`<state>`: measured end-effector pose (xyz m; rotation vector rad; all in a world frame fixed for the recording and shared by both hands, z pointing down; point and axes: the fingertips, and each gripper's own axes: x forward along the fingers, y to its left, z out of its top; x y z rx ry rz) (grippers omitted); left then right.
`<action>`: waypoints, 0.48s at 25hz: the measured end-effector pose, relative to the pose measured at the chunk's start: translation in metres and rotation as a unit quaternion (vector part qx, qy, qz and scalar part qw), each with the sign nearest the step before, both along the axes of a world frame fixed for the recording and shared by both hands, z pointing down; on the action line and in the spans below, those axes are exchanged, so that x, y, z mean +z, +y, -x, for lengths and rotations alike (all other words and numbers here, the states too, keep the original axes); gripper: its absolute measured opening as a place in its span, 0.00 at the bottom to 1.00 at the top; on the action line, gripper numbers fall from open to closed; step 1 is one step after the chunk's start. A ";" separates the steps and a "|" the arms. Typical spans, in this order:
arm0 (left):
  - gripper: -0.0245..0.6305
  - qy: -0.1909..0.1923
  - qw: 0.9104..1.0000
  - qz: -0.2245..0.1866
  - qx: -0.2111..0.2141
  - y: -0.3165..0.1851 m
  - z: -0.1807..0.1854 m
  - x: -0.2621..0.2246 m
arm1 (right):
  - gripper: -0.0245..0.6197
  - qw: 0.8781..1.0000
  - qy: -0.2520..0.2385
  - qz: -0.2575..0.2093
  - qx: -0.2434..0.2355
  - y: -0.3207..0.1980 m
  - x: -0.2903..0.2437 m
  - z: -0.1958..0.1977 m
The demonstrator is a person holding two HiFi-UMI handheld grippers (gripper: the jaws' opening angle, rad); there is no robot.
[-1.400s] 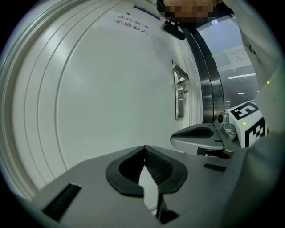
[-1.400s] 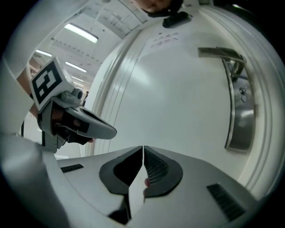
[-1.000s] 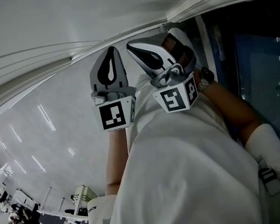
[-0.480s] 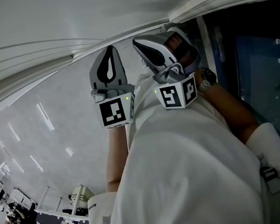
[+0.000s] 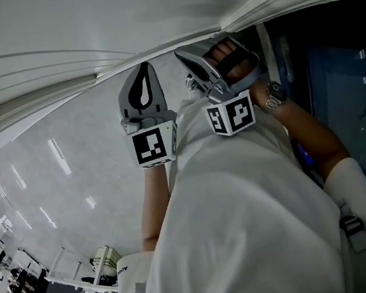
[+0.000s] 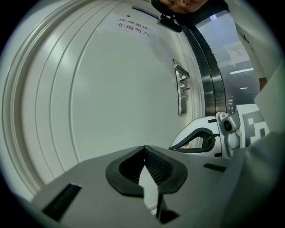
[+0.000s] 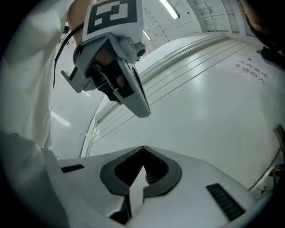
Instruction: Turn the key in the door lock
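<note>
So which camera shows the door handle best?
The left gripper view: the handle stands whole on the white door, near its edge. The right gripper view catches only what may be a sliver at its right border; the head view doesn't show it.

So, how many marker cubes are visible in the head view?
2. One marker cube sits on the left gripper, at centre; the other on the right gripper, beside the wristwatch. None seems hidden.
</note>
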<state>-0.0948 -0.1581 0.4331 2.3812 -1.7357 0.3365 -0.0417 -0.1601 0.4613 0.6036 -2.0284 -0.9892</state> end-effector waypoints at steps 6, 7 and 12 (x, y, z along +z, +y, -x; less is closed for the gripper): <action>0.05 -0.002 1.000 0.003 -0.004 0.005 0.002 0.001 | 0.04 1.000 -0.017 -0.005 0.010 -0.002 -0.006 -0.001; 0.05 -0.004 1.000 0.004 -0.004 0.005 0.002 0.002 | 0.04 1.000 -0.022 -0.005 0.016 -0.005 -0.008 -0.003; 0.05 0.002 1.000 -0.002 -0.003 0.000 -0.001 -0.001 | 0.04 0.998 -0.035 -0.003 0.043 -0.014 -0.011 -0.012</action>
